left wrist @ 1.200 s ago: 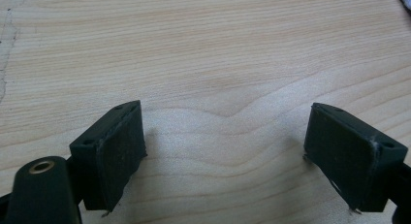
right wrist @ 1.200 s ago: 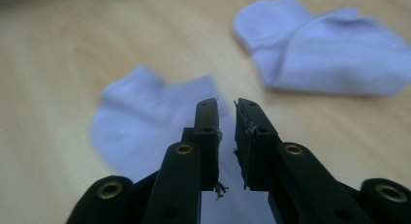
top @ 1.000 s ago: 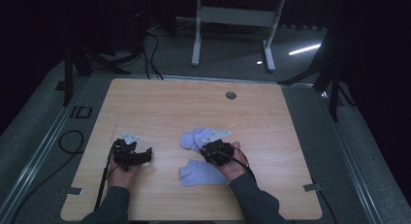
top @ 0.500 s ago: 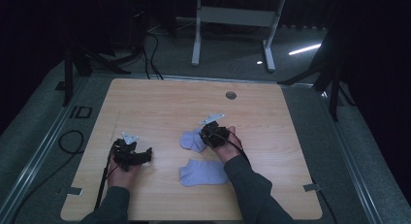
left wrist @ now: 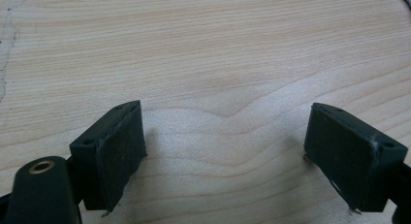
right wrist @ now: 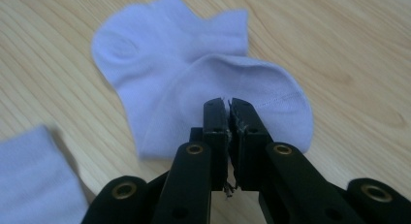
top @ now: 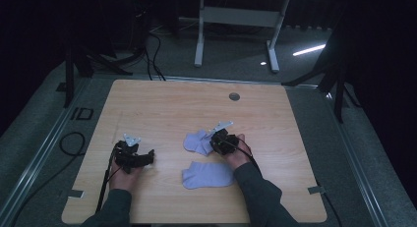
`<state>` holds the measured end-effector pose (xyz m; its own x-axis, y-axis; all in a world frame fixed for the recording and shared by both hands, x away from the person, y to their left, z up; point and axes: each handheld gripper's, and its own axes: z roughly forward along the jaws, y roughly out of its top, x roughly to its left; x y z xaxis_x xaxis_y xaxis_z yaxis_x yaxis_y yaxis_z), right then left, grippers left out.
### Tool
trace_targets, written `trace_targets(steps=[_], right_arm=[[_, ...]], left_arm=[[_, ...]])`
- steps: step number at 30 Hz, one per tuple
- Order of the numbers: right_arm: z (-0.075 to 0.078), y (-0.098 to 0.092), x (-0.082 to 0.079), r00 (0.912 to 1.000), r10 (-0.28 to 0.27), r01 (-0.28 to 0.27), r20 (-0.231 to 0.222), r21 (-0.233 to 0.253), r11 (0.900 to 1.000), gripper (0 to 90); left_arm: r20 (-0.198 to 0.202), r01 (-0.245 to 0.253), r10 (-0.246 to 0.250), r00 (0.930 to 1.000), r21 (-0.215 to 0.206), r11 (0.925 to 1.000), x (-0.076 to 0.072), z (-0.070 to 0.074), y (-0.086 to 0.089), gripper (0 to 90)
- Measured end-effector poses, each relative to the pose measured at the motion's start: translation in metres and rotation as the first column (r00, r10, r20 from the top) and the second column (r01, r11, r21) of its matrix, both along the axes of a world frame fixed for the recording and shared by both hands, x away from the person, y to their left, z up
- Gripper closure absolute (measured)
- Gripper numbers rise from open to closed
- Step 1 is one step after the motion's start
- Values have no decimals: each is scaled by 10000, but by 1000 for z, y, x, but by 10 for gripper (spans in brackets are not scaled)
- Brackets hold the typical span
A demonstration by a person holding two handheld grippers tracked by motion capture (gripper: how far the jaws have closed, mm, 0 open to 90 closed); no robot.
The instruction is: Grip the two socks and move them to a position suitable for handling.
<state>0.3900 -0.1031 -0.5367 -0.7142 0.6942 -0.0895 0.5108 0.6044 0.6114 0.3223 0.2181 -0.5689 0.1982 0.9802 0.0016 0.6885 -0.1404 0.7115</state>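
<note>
- The table (top: pixel 162 104) is light wood – both claws sit toward its near half, well apart from each other, a hand and dark sleeve behind each one.
- Far sock (right wrist: pixel 194 73): pale lilac, lying crumpled right in front of the right claw (right wrist: pixel 228 105). From the right gripper view part of it is folded up over itself just past the claw's tips. In the high view it's the sock (top: pixel 196 141) poking out on the left of that claw (top: pixel 222 138).
- Near sock (top: pixel 207 174): same pale colour, flat on the wood just behind and beside the right claw, close to the person's right forearm. A corner of it (right wrist: pixel 34 180) shows low on the left in the right gripper view.
- Right claw: jaws pressed together, barely a sliver between them, with the tips sitting over the far sock. Looks pinched on the fabric, but honestly I can't tell if any cloth is actually caught in there.
- Left claw (left wrist: pixel 225 146): jaws spread wide – nothing but bare wood between them. In the high view it (top: pixel 134 156) rests on the table well to the left of both socks.
</note>
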Motion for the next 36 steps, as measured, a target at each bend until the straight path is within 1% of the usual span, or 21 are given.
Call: trace_targets(steps=[4, 5, 6, 7, 10, 12, 13, 16, 17, 18, 19, 20, 21, 22, 25, 27, 28, 29, 30, 31, 36], right_arm=[[-3, -10, -1, 9999, -103, 103, -4, -77, 9999, 845], [-5, -17, -1, 9997, -252, 251, -41, -205, 9995, 833], [-5, -17, -1, 9997, -252, 251, -41, -205, 9995, 833], [-6, -21, 0, 9994, -350, 349, -38, -299, 9989, 821], [-4, -26, 1, 9988, -475, 472, -77, -280, 9985, 816], [-1, -30, 1, 9985, -543, 542, -38, -211, 9983, 808], [5, -32, 1, 9980, -626, 626, 32, 1, 9980, 798], [11, -32, 2, 9980, -629, 627, 84, 182, 9979, 780], [16, -30, 2, 9981, -598, 593, 128, 340, 9977, 751], [16, -30, 2, 9981, -598, 593, 128, 340, 9977, 751], [21, -24, 4, 9985, -540, 535, 104, 508, 9973, 706], [21, -24, 4, 9985, -540, 535, 104, 508, 9973, 706], [22, -18, 5, 9988, -468, 459, 162, 507, 9977, 658], [23, -15, 7, 9988, -459, 451, 159, 500, 9977, 636], [23, -9, 11, 9986, -497, 488, 161, 506, 9975, 623], [22, -2, 20, 9975, -706, 706, -29, 690, 9951, 599], [22, -2, 20, 9975, -706, 706, -29, 690, 9951, 599], [21, 1, 25, 9967, -796, 806, -159, 763, 9938, 571], [21, 1, 25, 9967, -796, 806, -159, 763, 9938, 571], [21, 6, 29, 9957, -898, 912, -226, 696, 9934, 538], [21, 16, 33, 9959, -892, 901, -157, 669, 9937, 497]], left_arm=[[0, -1, 1, 10000, -1, 10000, 0, 0, 0, 143], [-2, 3, -3, 10000, 4, 10000, 0, 0, 0, 143], [-2, 3, -3, 10000, 4, 10000, 0, 0, 0, 143], [-5, 4, -4, 10000, 8, 10000, 0, 0, 0, 143], [-6, 2, -2, 10000, 3, 10000, 0, 0, 0, 143], [-5, 4, -4, 10000, 6, 10000, 0, 0, 0, 143], [2, -5, 5, 10000, -9, 10000, 0, 0, 0, 143], [1, -1, 1, 10000, -3, 10000, 0, 0, 0, 143], [1, 0, 0, 10000, 1, 10000, 0, 0, 0, 143], [1, 0, 0, 10000, 1, 10000, 0, 0, 0, 143], [2, -3, 3, 10000, -4, 10000, 0, 0, 0, 143], [2, -3, 3, 10000, -4, 10000, 0, 0, 0, 143], [1, -5, 5, 10000, -7, 10000, 0, 0, 0, 143], [2, -7, 7, 10000, -9, 10000, 0, 0, 0, 143], [0, -7, 7, 10000, -7, 10000, 0, 0, 0, 143], [1, -8, 8, 10000, -9, 10000, 0, 0, 0, 143], [1, -8, 8, 10000, -9, 10000, 0, 0, 0, 143], [1, -6, 6, 10000, -7, 10000, 0, 0, 0, 143], [1, -6, 6, 10000, -7, 10000, 0, 0, 0, 143], [0, -7, 7, 10000, -8, 10000, 0, 0, 0, 143], [1, -3, 3, 10000, -7, 10000, 0, 0, 0, 143]])
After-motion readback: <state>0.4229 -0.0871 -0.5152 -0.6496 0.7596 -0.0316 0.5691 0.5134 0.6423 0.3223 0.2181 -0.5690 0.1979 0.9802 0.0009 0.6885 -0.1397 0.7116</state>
